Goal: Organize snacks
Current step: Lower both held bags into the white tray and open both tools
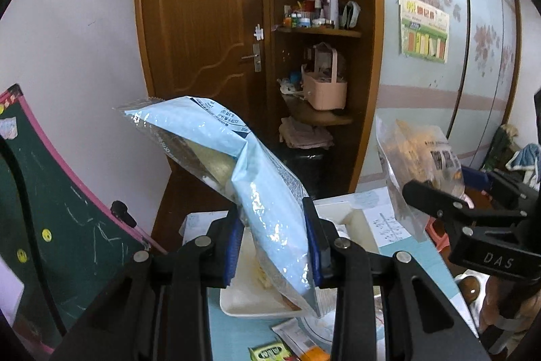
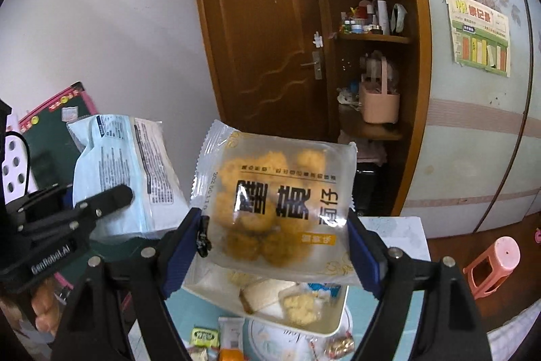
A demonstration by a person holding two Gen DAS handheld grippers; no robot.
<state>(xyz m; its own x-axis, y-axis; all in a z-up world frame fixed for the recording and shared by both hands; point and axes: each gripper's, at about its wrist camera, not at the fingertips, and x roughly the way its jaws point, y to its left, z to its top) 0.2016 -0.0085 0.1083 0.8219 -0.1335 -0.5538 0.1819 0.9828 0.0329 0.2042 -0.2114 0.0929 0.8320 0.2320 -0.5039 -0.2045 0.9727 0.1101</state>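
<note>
The light-blue snack bag (image 1: 257,192) hangs above the white tray (image 1: 250,303), pinched between the left gripper's (image 1: 274,246) jaws. The clear packet of golden puffs (image 2: 277,202) sits clamped in the right gripper (image 2: 274,246), also over the tray.

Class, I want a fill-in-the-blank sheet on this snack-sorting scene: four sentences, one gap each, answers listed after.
1. The left gripper grips a packet whose wrapper is light ____.
2. The right gripper holds a clear packet of ____ coloured snacks.
3. The tray lying below both packets is ____ in colour.
4. The stool on the floor at the right is ____.

Missing words: blue; yellow; white; pink
</note>
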